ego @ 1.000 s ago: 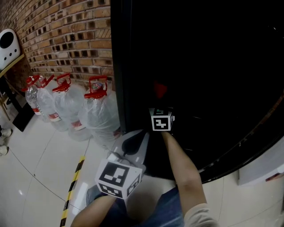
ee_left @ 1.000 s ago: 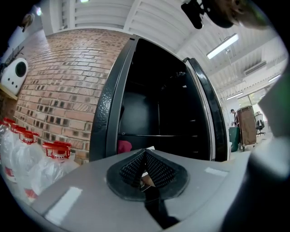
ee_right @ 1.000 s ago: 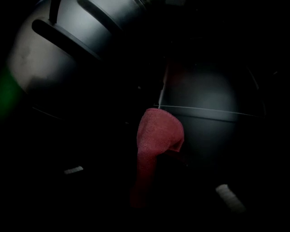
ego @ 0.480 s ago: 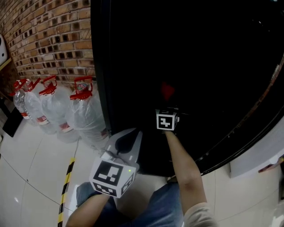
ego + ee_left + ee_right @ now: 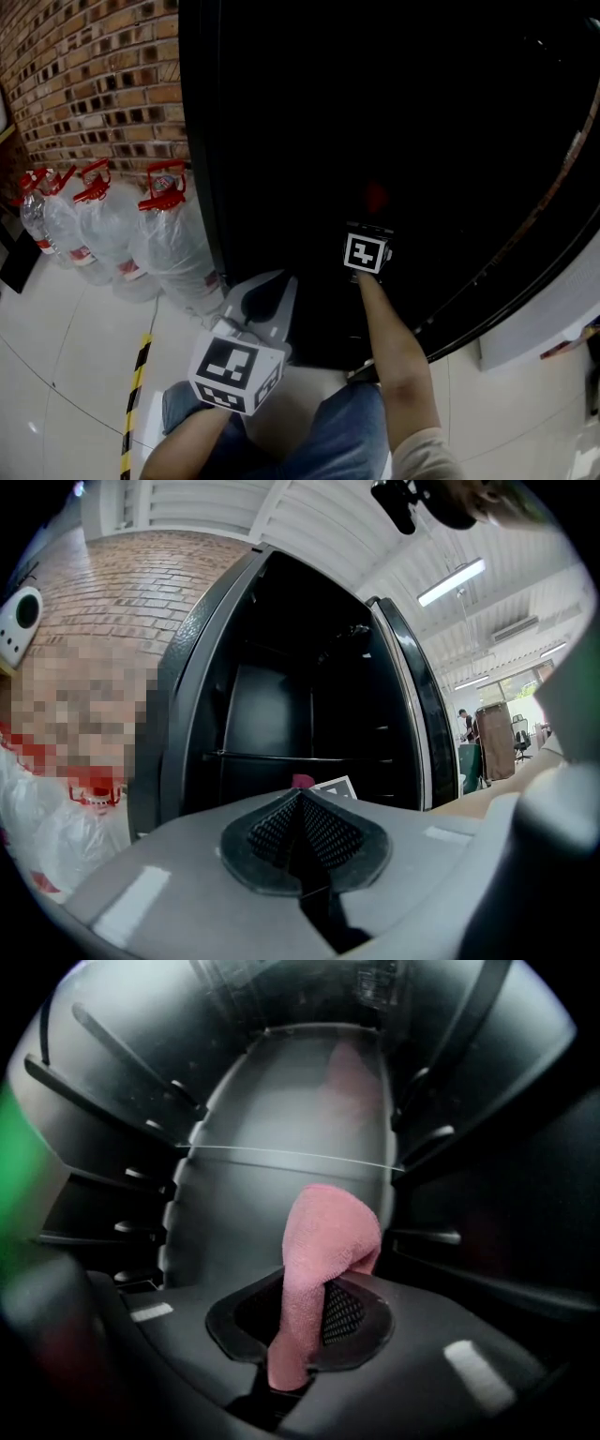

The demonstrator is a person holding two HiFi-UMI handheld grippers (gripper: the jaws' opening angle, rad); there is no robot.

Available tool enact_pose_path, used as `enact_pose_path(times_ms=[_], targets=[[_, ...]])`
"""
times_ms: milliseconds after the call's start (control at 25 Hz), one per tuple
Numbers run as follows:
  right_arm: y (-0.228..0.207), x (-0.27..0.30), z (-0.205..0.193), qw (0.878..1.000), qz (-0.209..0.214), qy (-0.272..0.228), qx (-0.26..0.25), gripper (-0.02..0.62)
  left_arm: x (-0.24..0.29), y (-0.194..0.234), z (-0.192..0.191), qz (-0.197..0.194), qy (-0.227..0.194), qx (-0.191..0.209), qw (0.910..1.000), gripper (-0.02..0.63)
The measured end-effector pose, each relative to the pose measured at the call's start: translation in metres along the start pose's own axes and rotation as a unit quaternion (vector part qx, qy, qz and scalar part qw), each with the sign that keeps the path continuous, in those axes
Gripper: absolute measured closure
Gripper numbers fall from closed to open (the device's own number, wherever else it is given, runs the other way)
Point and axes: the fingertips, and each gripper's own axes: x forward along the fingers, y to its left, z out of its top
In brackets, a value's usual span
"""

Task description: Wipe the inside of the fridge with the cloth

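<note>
The black fridge [image 5: 211, 141] stands open, and its inside is very dark in the head view. My right gripper [image 5: 309, 1309] reaches inside it, shut on a pink cloth [image 5: 326, 1237] that sticks up from between the jaws. In the head view only its marker cube [image 5: 367, 251] and a dim red patch of the cloth [image 5: 375, 197] show. Ahead of the cloth lie a glass shelf edge [image 5: 291, 1152] and the grey back wall [image 5: 300, 1082]. My left gripper [image 5: 269, 292] hangs outside, low at the fridge's front, shut with nothing in it.
Several big water bottles with red caps [image 5: 164, 234] stand on the tiled floor left of the fridge, against a brick wall [image 5: 94, 84]. A yellow-black floor stripe [image 5: 136, 403] runs at the lower left. The fridge door [image 5: 422, 696] stands open on the right.
My right gripper with the cloth has moved to the right inside the fridge. The head view has swung rightwards. The left gripper has stayed low and shut.
</note>
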Motion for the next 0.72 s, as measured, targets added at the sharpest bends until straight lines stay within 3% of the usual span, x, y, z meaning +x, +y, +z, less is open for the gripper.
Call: enact_pose_path(times_ms=[360, 720], targets=[[-0.006, -0.019, 0.003, 1.000, -0.007, -0.001, 0.026, 0.537, 0.000, -0.007, 0.001, -0.007, -0.004, 0.002, 1.0000, 0.614], [0.002, -0.102, 0.012, 0.999, -0.006, -0.019, 0.031, 0.537, 0.009, -0.028, 0.014, -0.029, -0.022, -0.008, 0.9993, 0.614]])
